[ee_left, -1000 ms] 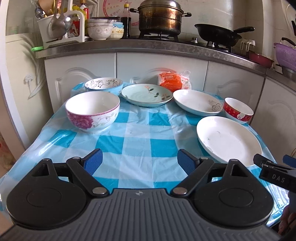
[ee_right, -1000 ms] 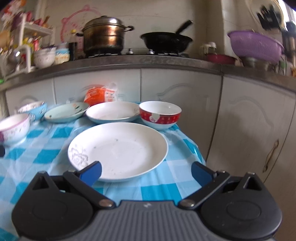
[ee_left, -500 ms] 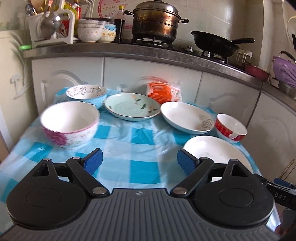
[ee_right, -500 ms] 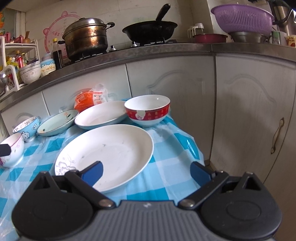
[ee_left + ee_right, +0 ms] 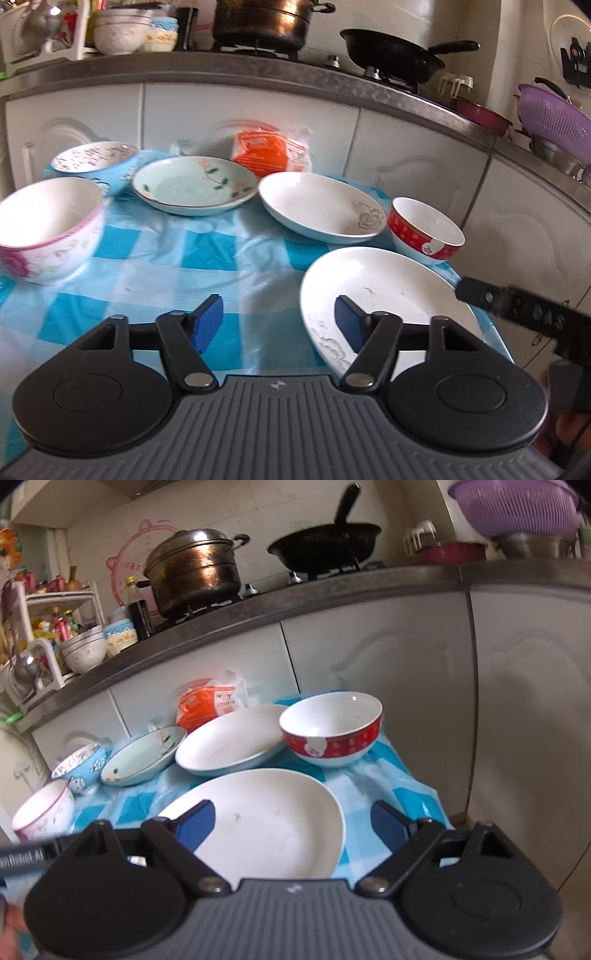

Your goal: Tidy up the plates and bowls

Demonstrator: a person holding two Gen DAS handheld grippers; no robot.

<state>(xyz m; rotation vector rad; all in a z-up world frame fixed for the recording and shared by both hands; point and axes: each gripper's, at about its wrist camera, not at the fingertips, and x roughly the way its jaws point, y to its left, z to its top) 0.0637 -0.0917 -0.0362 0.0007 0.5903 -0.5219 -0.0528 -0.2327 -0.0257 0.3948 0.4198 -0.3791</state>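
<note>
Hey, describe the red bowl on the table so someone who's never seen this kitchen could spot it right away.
Find the small table with the blue-and-white checked cloth in front of the white cabinets. At its far right corner, beside the deep white plate and behind the big flat white plate, stands the red bowl. It alone has a red band outside with white figures; the other bowls are pink-flowered or blue.

Large plate (image 5: 266, 823) lies nearest; behind it, shallow dish (image 5: 229, 738) left, small bowl (image 5: 332, 727) right.

You can read little: "DAS" on the black arm of the right tongs (image 5: 532, 314), seen to the right of your left tongs; lettering ending "Robot AI" on the left tongs (image 5: 22, 858); the orange packet's (image 5: 208, 703) print stays blurred.
</note>
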